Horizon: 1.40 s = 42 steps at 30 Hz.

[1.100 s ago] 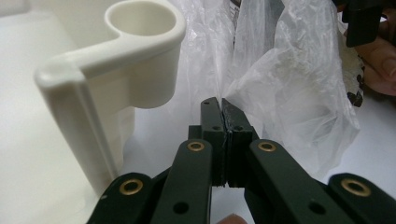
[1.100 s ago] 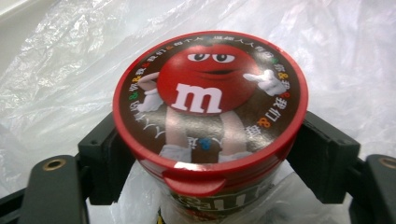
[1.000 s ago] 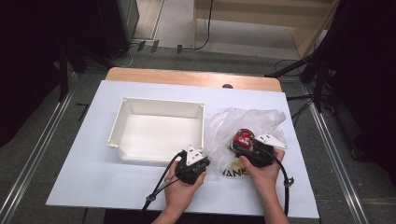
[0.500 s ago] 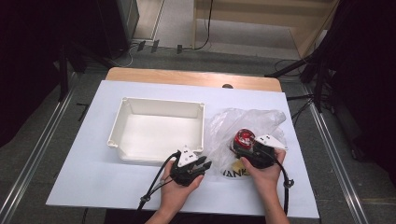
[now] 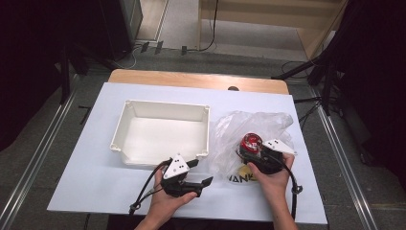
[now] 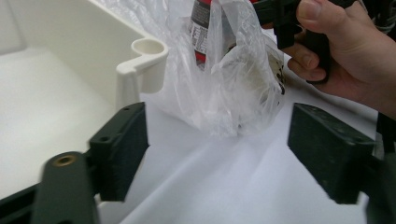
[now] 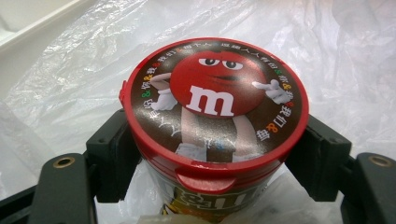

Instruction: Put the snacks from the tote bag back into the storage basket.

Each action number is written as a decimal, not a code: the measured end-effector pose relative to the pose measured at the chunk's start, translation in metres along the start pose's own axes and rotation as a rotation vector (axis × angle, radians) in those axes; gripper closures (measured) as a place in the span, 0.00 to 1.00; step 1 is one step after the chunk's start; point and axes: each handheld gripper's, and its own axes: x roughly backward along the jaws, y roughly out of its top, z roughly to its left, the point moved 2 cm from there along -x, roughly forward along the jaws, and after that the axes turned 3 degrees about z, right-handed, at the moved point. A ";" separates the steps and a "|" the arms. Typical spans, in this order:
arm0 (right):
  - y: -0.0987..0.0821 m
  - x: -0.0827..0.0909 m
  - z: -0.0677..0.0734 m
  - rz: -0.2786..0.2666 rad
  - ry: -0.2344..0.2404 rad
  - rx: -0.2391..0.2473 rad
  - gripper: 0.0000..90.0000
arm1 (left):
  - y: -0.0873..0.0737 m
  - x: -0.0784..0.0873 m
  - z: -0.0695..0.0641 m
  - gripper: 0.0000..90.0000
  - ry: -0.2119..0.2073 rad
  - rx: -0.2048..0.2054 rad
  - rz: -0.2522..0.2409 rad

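Observation:
A round candy canister with a red lid (image 7: pixel 215 102) stands upright inside a crumpled clear plastic bag (image 5: pixel 239 129) on the white table cover. My right gripper (image 7: pixel 215 158) is shut on the canister just under the lid, one pad on each side; the high view shows the canister (image 5: pixel 250 142) in front of the right hand. My left gripper (image 5: pixel 201 172) sits left of the bag, near the tray's corner. Its jaws have just been opening and nothing is between them (image 6: pixel 217 154). The bag (image 6: pixel 233 93) lies a little ahead of them, untouched.
A white rectangular tray (image 5: pixel 163 108) with nothing in it stands left of the bag; its near right corner (image 6: pixel 140 60) is close to my left jaw. The wooden table edge (image 5: pixel 191 79) runs along the back. A cable trails from each gripper toward the front edge.
The left gripper's jaws, shut beside the bag's edge a second ago, now stand wide apart, and that hand has drawn back a little to the left. The right gripper and canister stayed put.

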 end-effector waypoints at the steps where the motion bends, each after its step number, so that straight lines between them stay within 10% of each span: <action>1: 0.000 0.000 0.000 0.000 0.000 0.000 0.29 | 0.000 0.000 0.000 0.18 0.000 0.000 0.000; 7: 0.000 0.002 0.000 -0.003 0.012 0.002 0.29 | -0.007 0.024 0.016 0.00 0.045 0.005 -0.006; 27: 0.008 0.014 -0.003 -0.033 -0.003 0.004 0.29 | -0.015 0.078 0.071 0.00 0.229 0.042 -0.071; 42: 0.016 0.020 -0.001 -0.053 -0.004 0.021 0.29 | -0.022 0.098 0.087 0.00 0.277 0.062 -0.087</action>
